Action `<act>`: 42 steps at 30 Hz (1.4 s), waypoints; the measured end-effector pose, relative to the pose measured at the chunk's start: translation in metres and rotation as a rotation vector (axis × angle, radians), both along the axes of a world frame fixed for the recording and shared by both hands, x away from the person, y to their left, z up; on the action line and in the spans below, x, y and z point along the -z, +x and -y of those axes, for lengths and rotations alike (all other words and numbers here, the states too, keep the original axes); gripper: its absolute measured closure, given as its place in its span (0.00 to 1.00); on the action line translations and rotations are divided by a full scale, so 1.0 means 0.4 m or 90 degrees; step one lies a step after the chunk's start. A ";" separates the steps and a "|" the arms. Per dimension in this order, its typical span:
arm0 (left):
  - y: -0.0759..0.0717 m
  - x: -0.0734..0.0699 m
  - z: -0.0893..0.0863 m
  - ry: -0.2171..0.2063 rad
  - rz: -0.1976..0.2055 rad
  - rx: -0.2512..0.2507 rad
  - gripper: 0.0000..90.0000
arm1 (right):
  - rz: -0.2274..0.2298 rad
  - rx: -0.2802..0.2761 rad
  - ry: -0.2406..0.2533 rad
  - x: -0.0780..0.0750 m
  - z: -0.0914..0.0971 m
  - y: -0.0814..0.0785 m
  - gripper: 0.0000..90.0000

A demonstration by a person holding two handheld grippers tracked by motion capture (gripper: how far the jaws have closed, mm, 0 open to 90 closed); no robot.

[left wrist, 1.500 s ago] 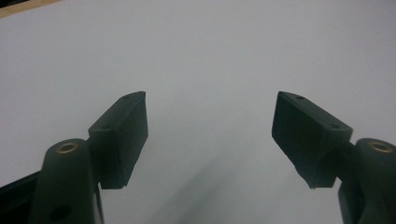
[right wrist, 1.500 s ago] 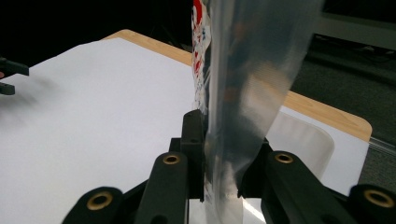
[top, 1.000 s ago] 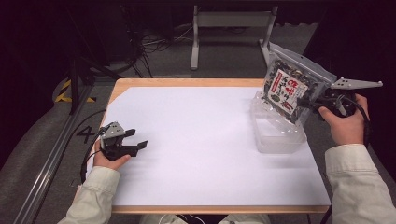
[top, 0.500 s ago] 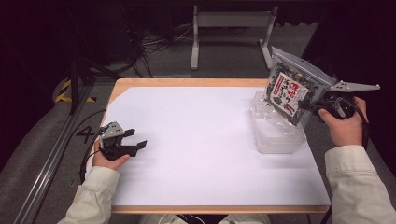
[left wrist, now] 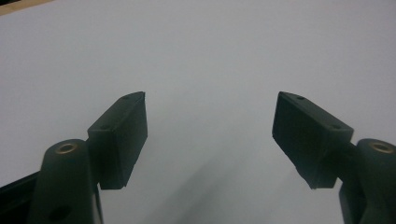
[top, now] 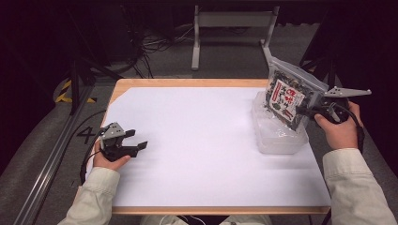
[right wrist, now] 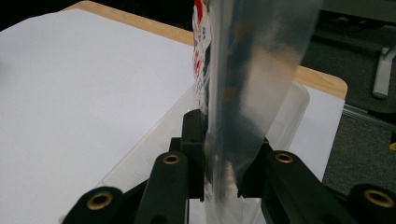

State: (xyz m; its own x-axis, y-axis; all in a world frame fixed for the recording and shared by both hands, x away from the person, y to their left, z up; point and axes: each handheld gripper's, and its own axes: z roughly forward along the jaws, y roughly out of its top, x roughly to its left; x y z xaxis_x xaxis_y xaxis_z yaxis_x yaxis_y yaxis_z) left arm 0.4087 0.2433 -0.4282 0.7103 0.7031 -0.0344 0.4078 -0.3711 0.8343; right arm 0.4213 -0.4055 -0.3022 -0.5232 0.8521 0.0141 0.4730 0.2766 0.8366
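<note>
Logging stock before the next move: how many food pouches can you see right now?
1. The food pouch is clamped in the right tool, held above the clear plastic container at the table's right side. Whether the container hides another cannot be told.
</note>
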 end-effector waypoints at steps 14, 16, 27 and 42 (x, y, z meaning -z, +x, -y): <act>0.000 0.001 0.000 0.002 -0.001 -0.004 0.31 | 0.005 0.006 0.008 0.032 0.002 -0.002 0.85; 0.000 0.001 0.000 0.002 -0.001 -0.003 0.31 | 0.005 0.007 0.009 0.034 0.002 -0.003 0.85; 0.000 0.001 0.000 0.003 -0.002 -0.005 0.30 | -0.016 0.003 -0.015 0.074 -0.014 0.011 0.85; 0.001 0.003 0.005 0.005 -0.004 -0.003 0.30 | 0.009 0.021 0.052 0.127 0.019 -0.013 0.85</act>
